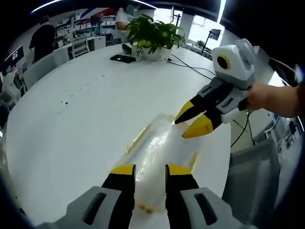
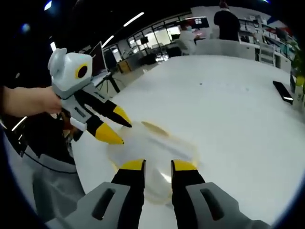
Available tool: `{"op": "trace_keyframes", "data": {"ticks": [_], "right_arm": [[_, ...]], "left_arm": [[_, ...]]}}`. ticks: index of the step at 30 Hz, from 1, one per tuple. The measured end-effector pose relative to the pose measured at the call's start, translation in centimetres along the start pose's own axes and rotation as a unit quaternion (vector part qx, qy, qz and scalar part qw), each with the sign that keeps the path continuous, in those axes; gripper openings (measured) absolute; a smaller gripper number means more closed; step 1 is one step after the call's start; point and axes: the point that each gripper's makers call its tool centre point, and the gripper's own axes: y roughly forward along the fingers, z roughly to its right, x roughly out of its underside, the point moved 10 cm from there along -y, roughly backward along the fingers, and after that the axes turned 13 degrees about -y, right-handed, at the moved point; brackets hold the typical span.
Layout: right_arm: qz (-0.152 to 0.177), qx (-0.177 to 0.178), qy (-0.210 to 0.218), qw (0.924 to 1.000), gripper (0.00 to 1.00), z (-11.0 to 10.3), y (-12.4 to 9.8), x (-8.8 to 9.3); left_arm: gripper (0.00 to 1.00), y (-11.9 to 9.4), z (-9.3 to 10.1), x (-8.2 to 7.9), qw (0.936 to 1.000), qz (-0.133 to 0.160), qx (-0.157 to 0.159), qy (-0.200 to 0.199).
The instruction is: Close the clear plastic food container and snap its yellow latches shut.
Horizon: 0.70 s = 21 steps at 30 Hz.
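Clear container (image 1: pixel 159 152) lies lengthwise, pointing from left hand-held gripper (image 1: pixel 149 170) toward right (image 1: pixel 192 121).

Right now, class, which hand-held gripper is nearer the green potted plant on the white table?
The right hand-held gripper, seen in the left gripper view past the far end of the clear plastic container, is nearer the green potted plant. The left hand-held gripper hangs over the container's near end.
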Motion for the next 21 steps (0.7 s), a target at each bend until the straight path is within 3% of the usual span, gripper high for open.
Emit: {"op": "trace_keyframes", "data": {"ticks": [12,21], "right_arm": [[-0.01,-0.023,-0.031,0.9992,0.16,-0.9,0.7,-0.1],[-0.022,-0.036,-0.093,0.9947,0.15,-1.9,0.9,0.0]], "left_arm": [[0.17,0.8,0.7,-1.5,0.9989,-0.012,0.031,0.034],[0.17,1.6,0.7,-1.8,0.9981,-0.019,0.028,0.052]]}}
